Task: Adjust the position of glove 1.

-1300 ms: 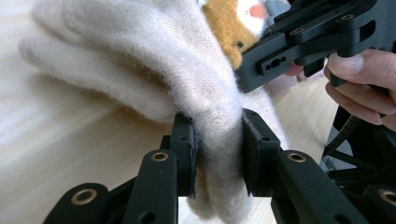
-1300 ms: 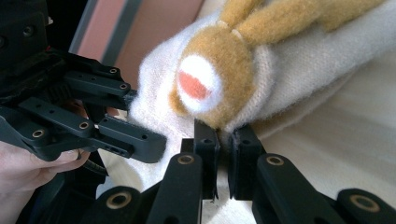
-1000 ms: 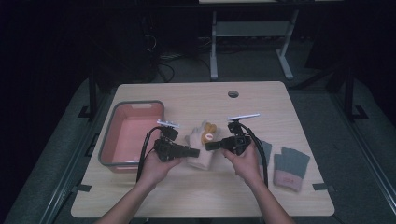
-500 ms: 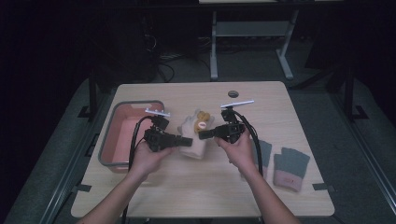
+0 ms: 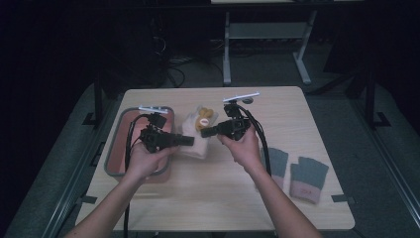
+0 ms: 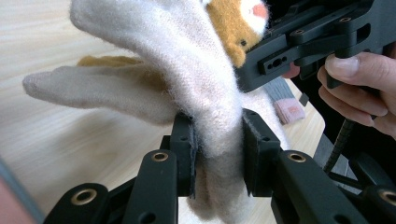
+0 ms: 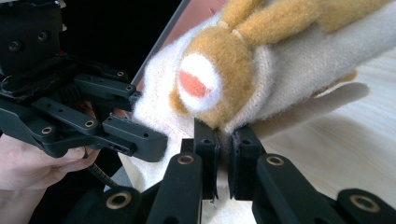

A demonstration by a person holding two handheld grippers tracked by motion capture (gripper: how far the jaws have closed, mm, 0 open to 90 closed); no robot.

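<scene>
A cream knitted glove with an orange-brown animal head on it hangs above the table between both hands. My left gripper is shut on its lower cream part, and in the left gripper view the wool bulges between the pads of that gripper. My right gripper is shut on the glove's edge just under the animal head, its jaws nearly together. The glove's fingers trail off to one side. Each gripper view also catches the other hand's gripper close by.
A pink tray with a grey rim lies at the table's left, under my left hand. Two grey gloves with pink cuffs rest at the right. A small round disc sits near the far edge.
Both hands have risen and drifted toward the far left, carrying the cream glove up off the table. Both grips are unchanged.
</scene>
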